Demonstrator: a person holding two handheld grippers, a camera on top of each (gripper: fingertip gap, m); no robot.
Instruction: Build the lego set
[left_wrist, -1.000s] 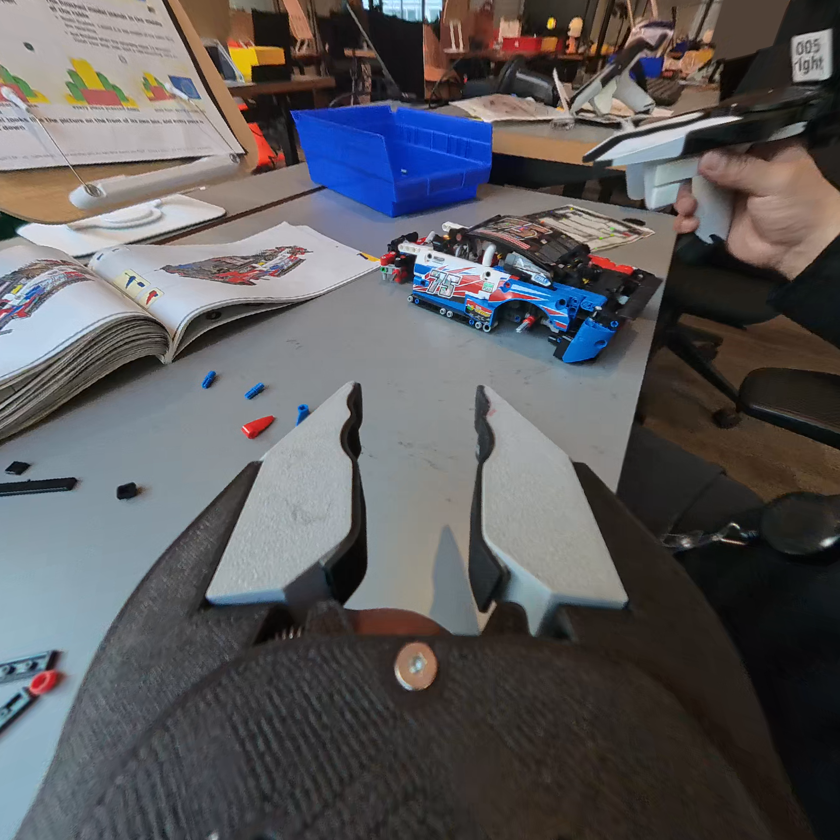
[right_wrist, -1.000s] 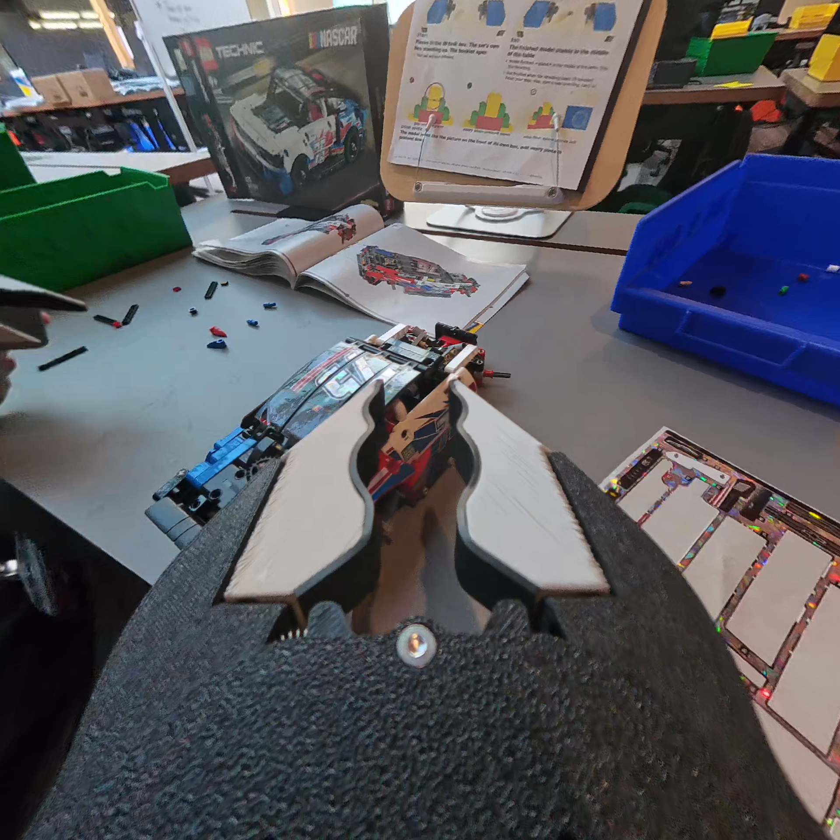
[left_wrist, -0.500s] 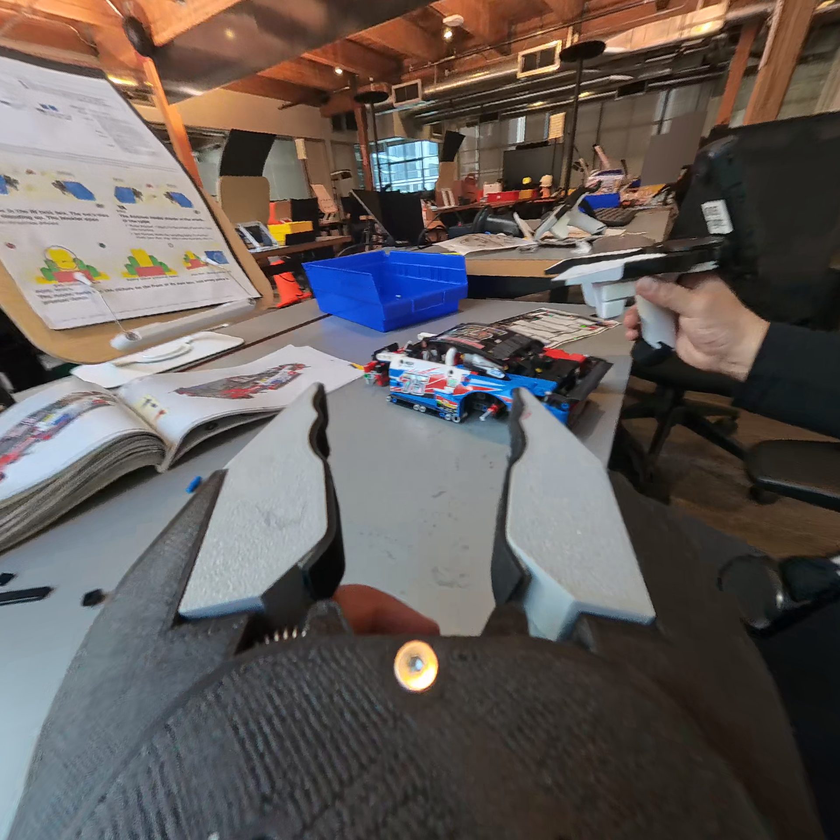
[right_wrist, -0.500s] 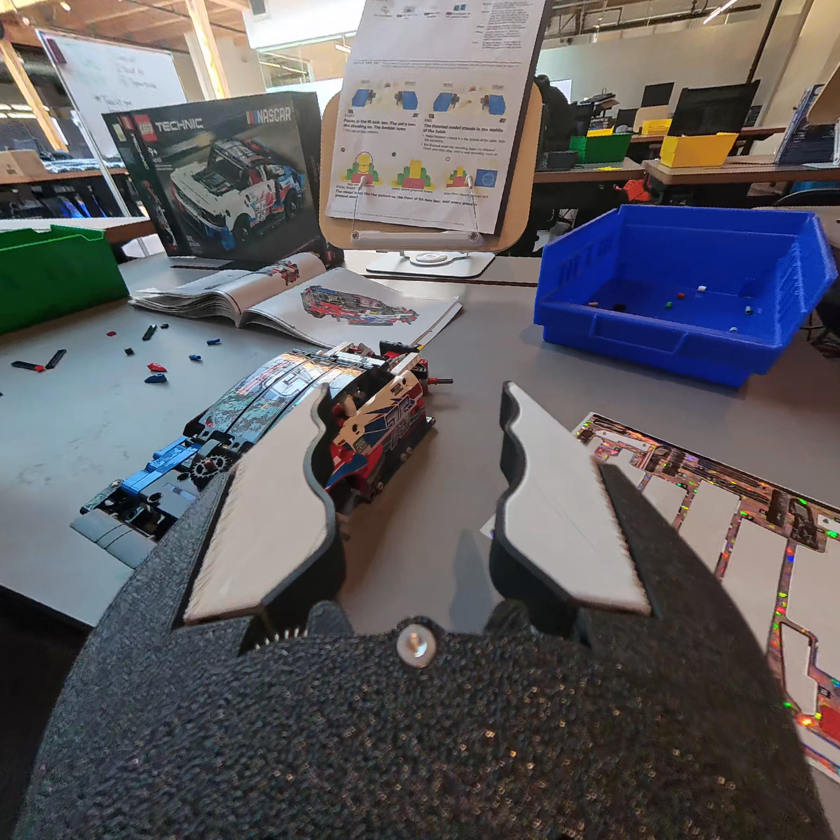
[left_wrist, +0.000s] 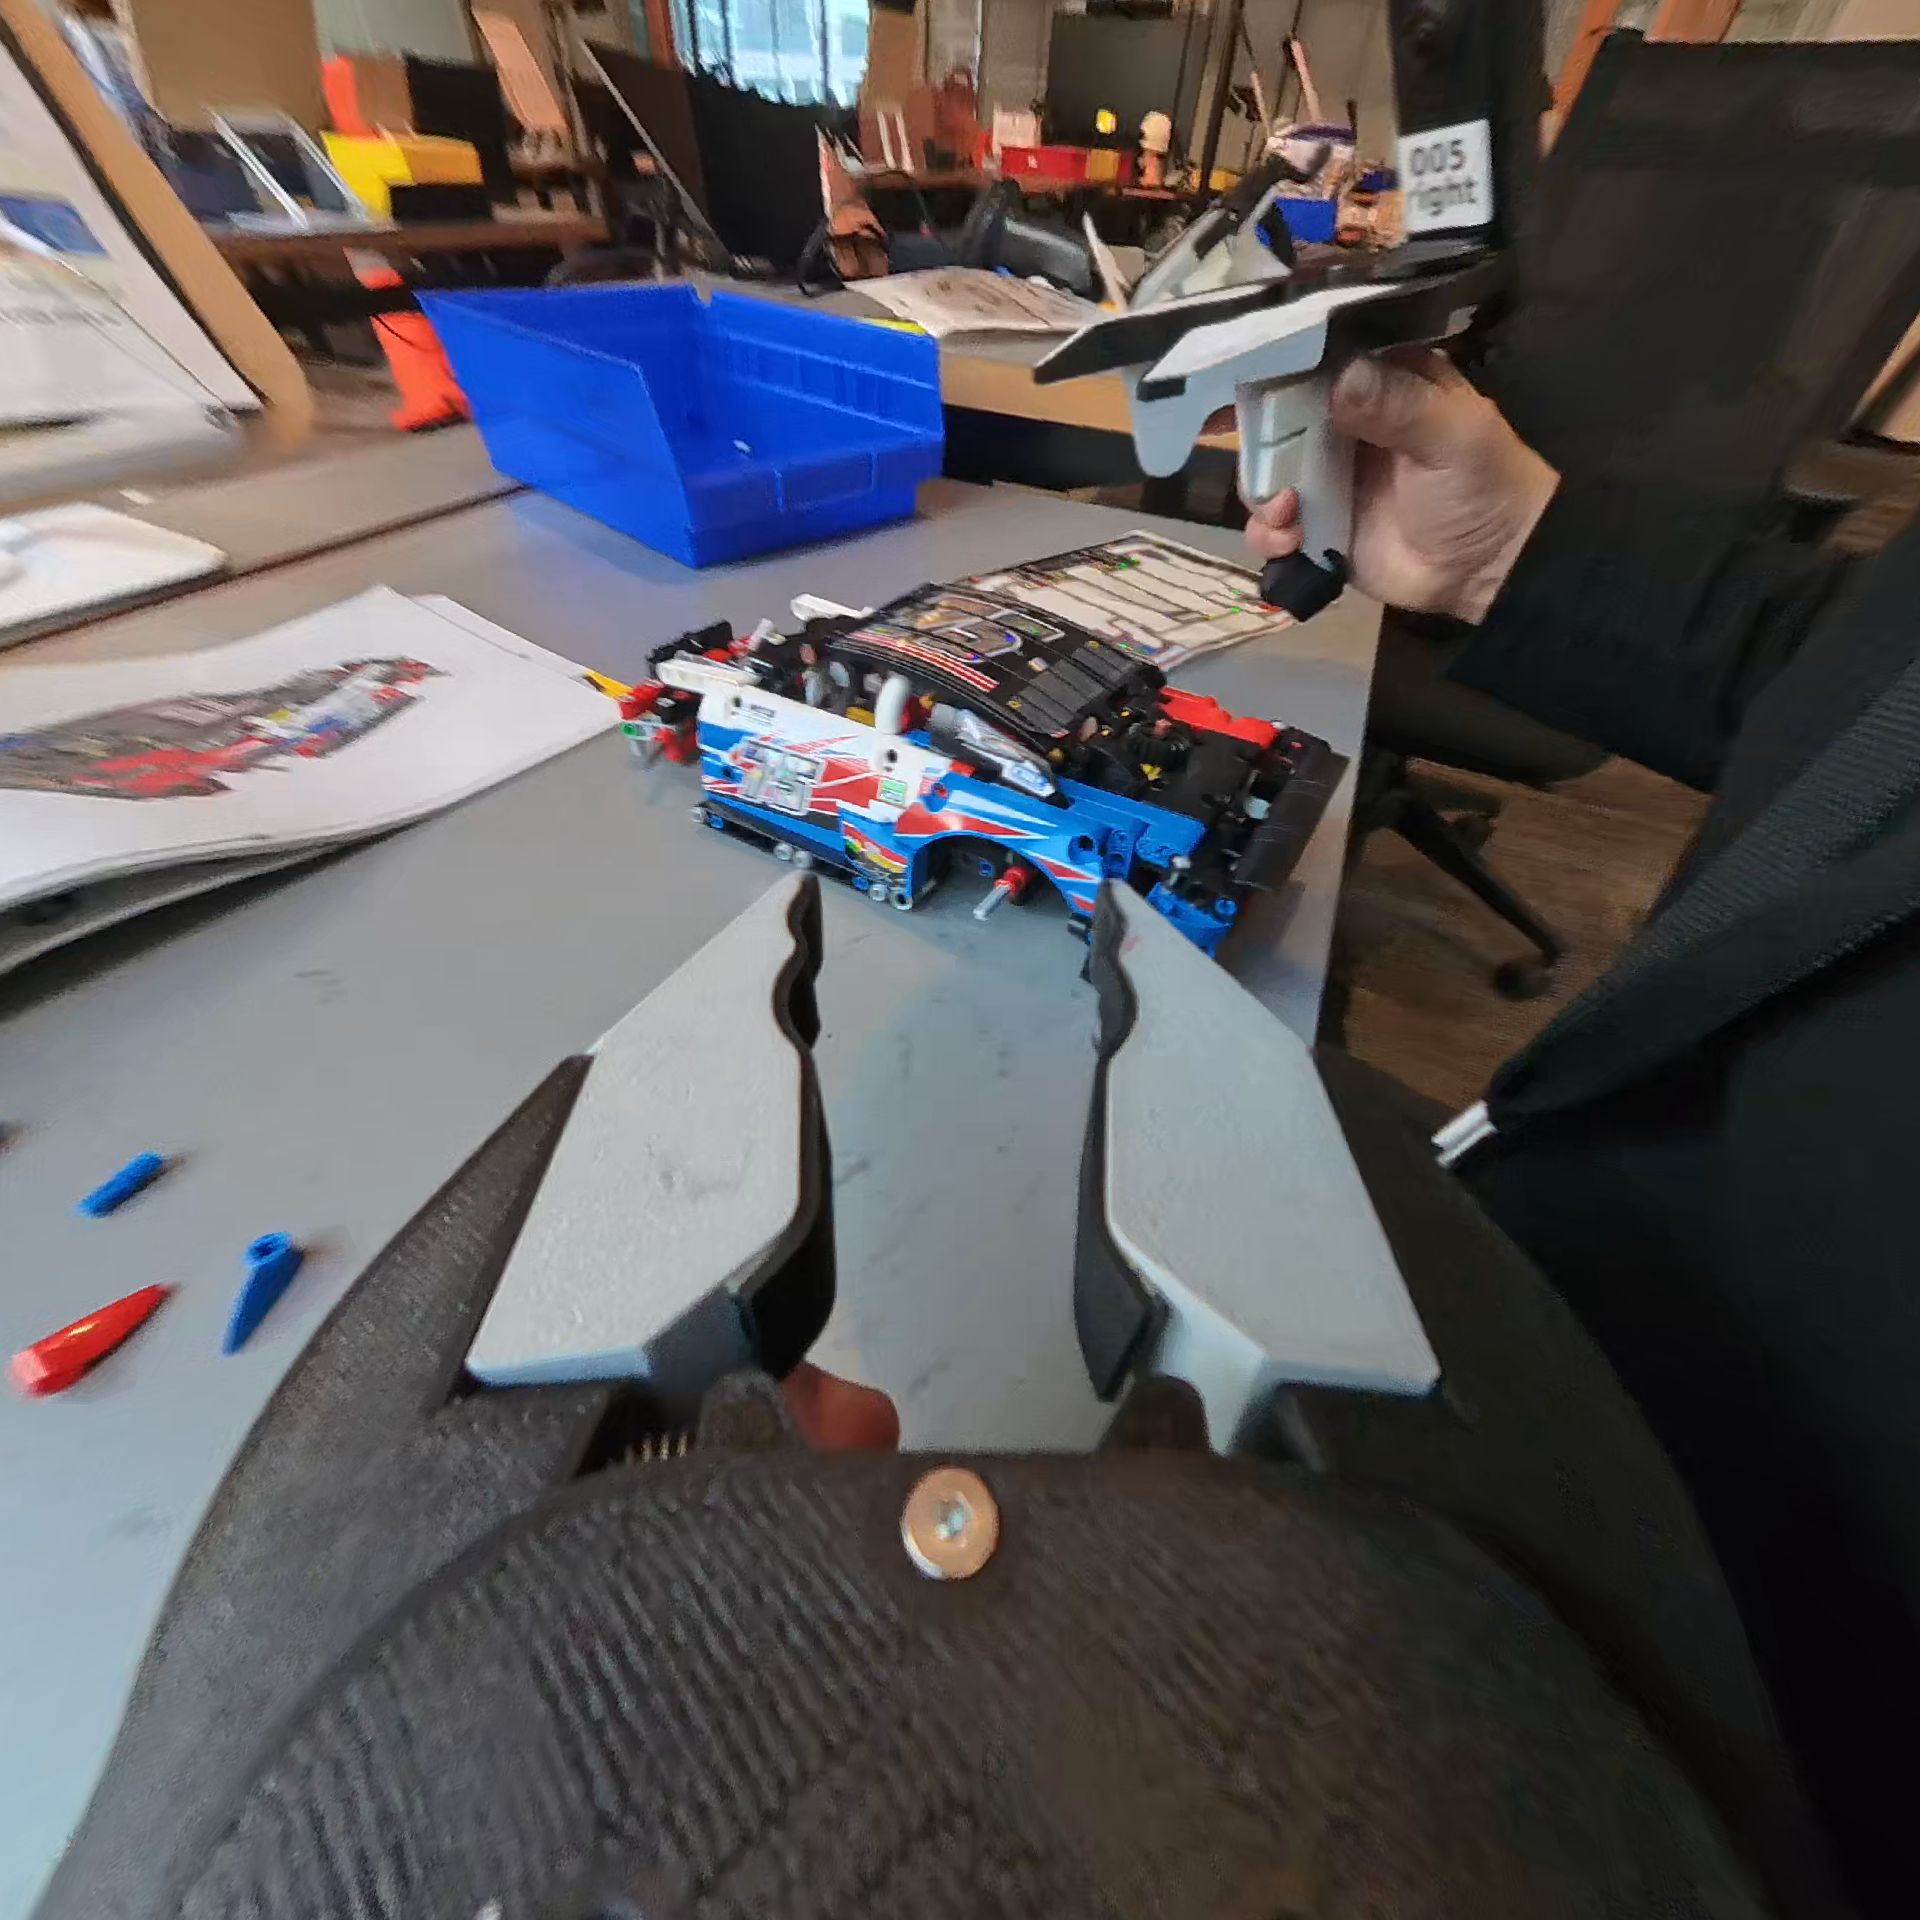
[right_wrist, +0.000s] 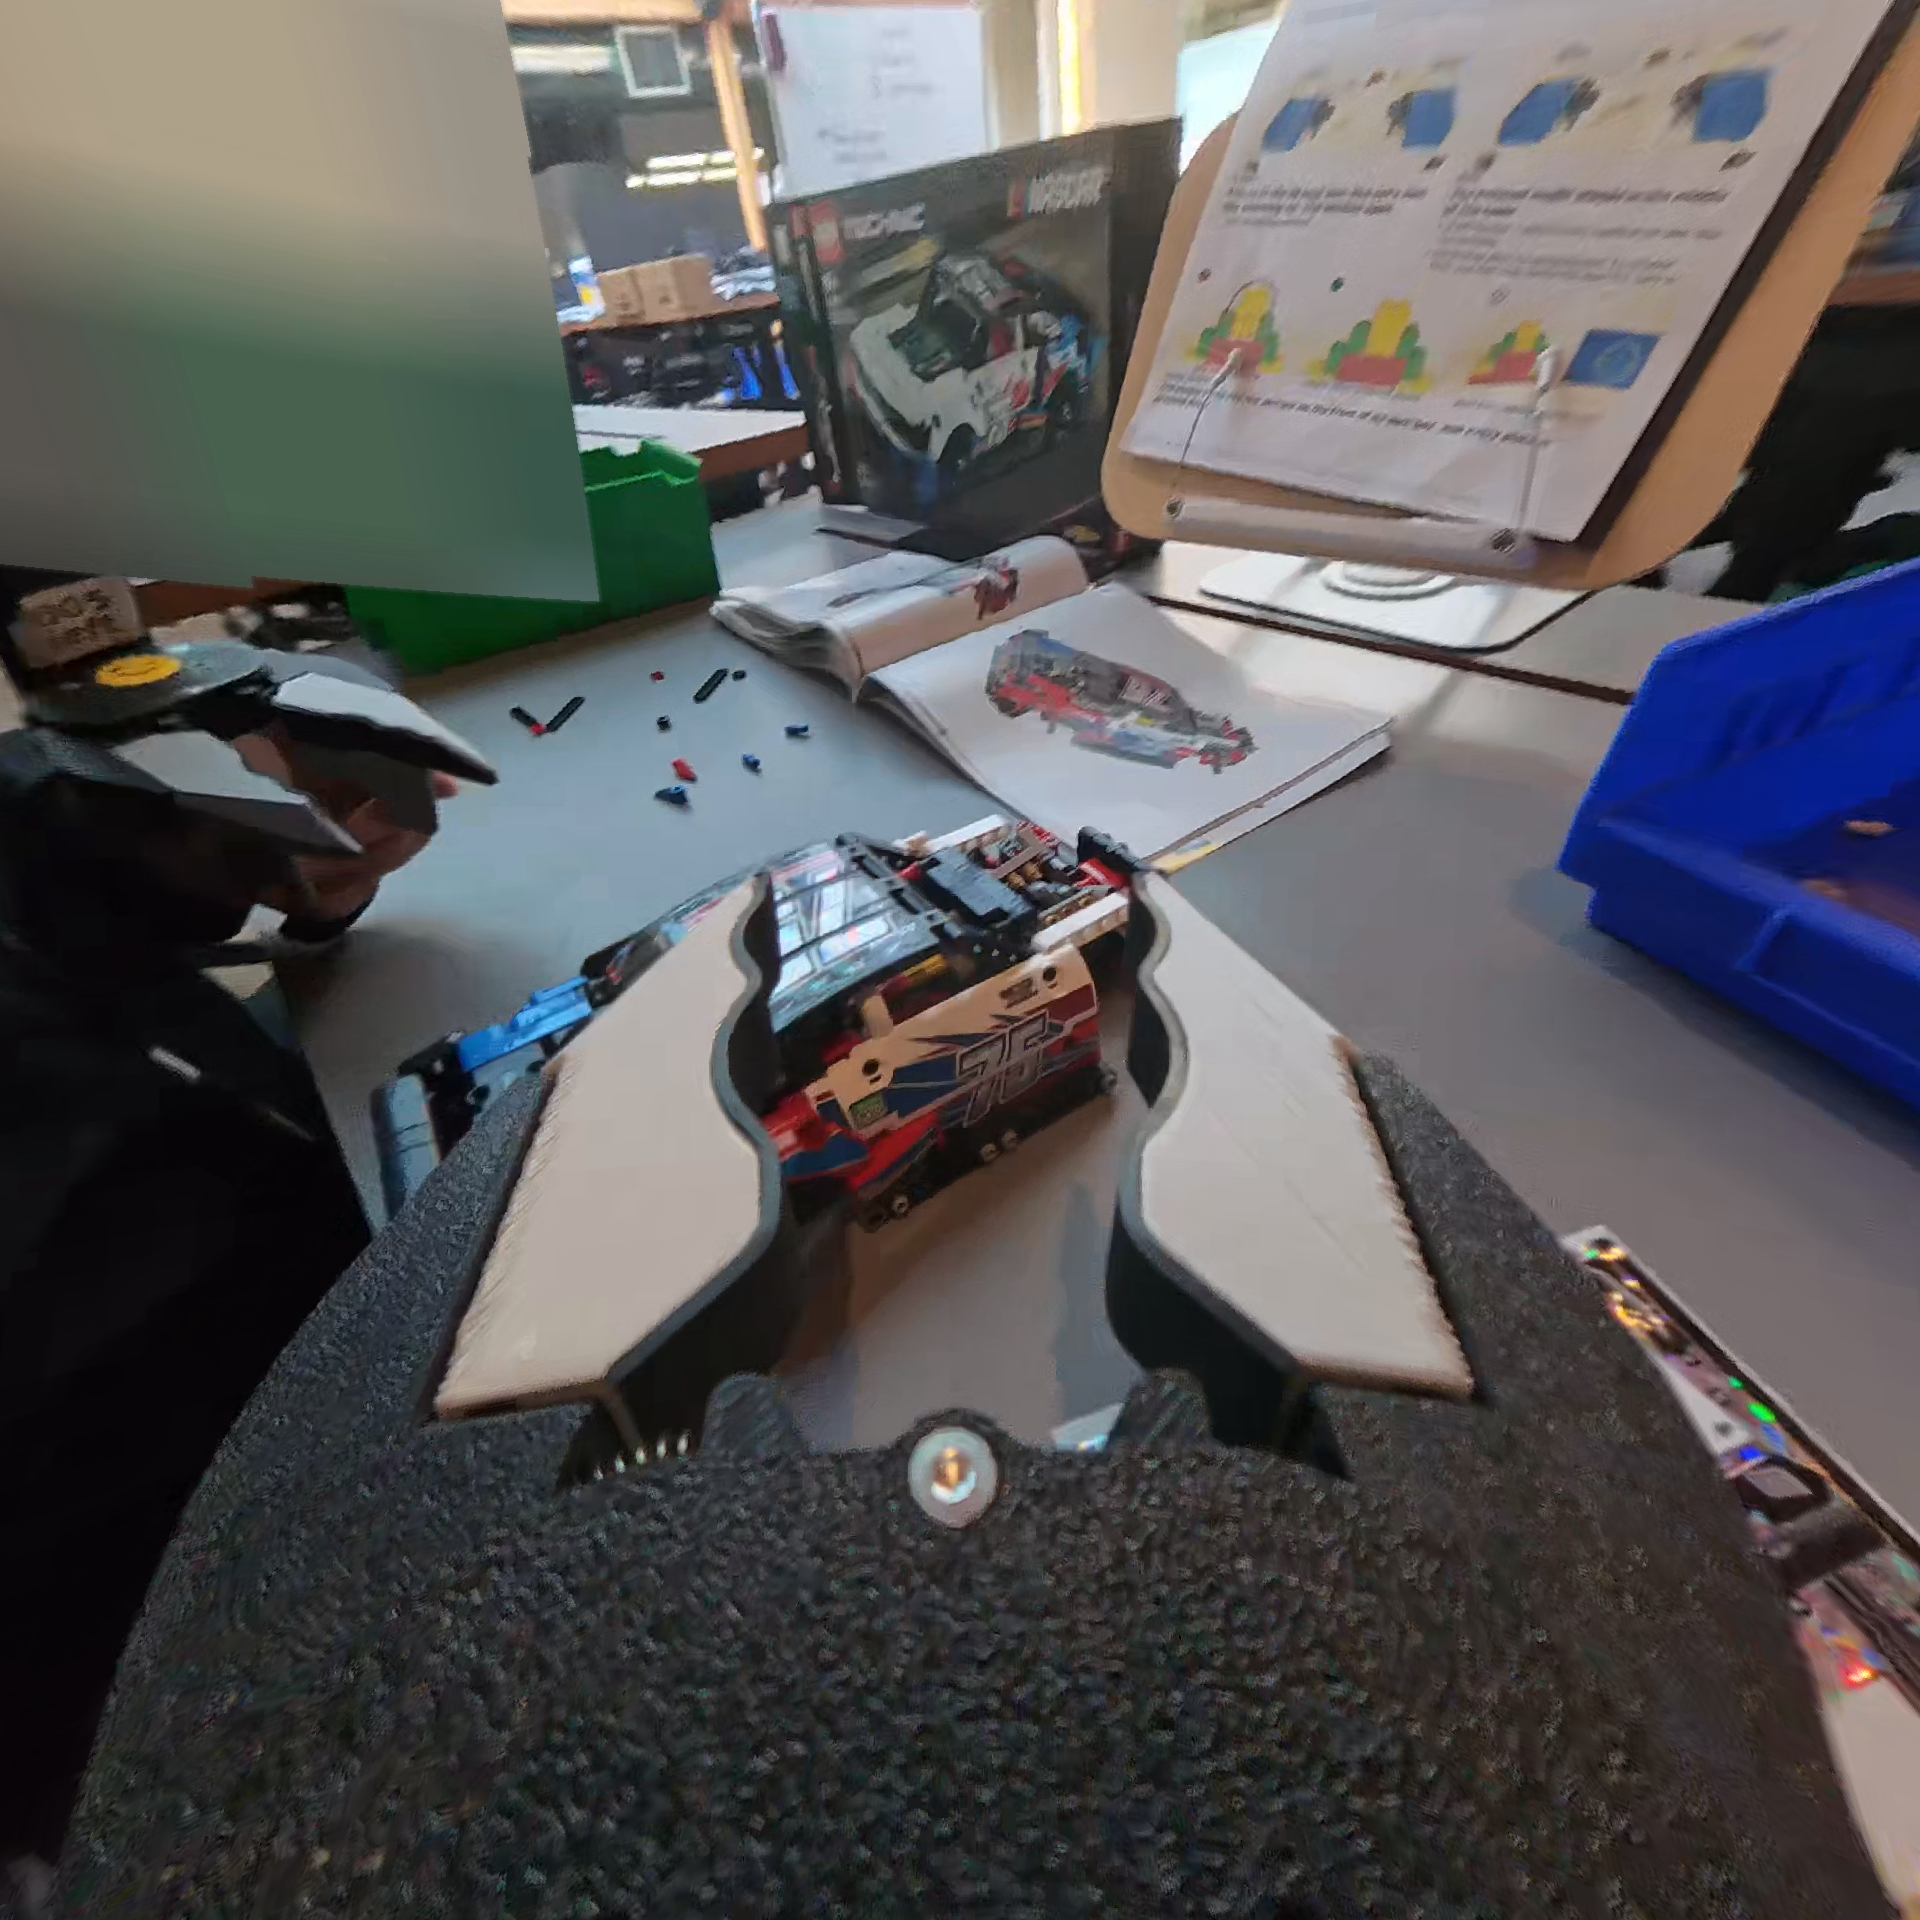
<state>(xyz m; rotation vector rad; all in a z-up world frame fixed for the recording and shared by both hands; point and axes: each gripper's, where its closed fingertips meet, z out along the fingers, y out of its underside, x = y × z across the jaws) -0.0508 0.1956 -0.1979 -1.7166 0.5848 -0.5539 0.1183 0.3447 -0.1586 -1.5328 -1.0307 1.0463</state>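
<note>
Both hand-held grippers, left (left_wrist: 951, 925) and right (right_wrist: 940, 914), are being held open and empty above the grey counter (left_wrist: 436, 997), where the lego race car (left_wrist: 977, 769) is resting beside the open instruction booklet (right_wrist: 1101, 717).

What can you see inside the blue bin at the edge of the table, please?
In the right wrist view, the blue bin shows one or two small blurred pieces on its floor; most of it runs out of frame. In the left wrist view its front wall hides the floor.
</note>
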